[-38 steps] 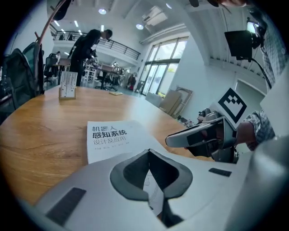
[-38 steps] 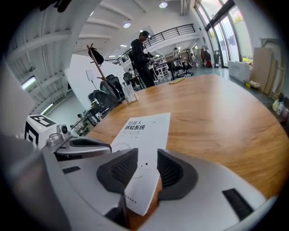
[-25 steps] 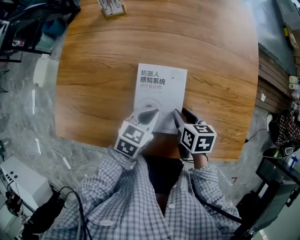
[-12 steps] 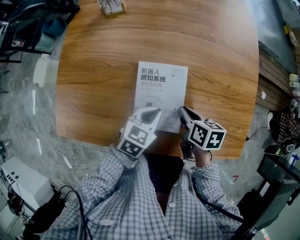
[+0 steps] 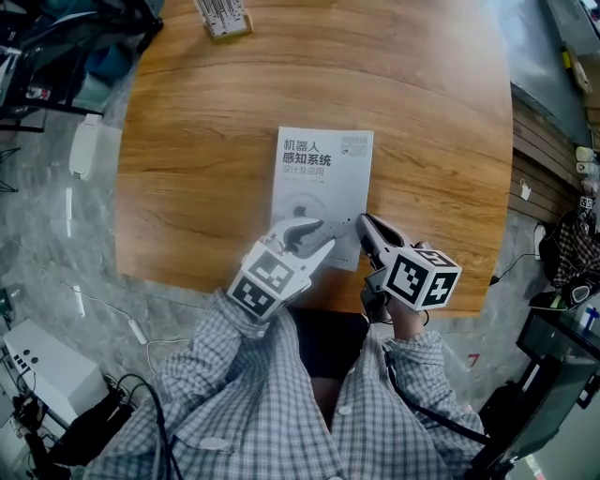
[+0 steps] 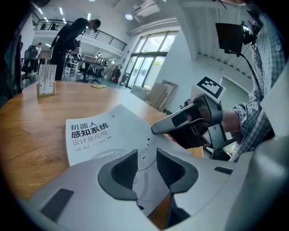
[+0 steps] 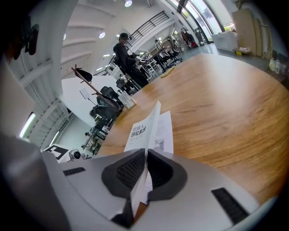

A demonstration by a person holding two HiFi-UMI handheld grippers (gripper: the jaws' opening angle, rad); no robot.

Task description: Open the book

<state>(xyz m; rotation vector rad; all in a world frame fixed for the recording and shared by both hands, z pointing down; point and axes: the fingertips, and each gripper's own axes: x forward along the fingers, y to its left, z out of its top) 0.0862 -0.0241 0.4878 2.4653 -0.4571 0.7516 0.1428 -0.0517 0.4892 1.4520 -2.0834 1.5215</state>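
Right gripper view: my right tool (image 7: 146,158), just closing, pinches the book cover (image 7: 142,128); my left tool (image 6: 147,155), just opening, straddles it, spread.

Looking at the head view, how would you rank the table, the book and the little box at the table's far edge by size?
Largest to smallest:
1. table, by far the biggest
2. book
3. box, partly cut off by the picture's top edge, yet clearly smaller than the book
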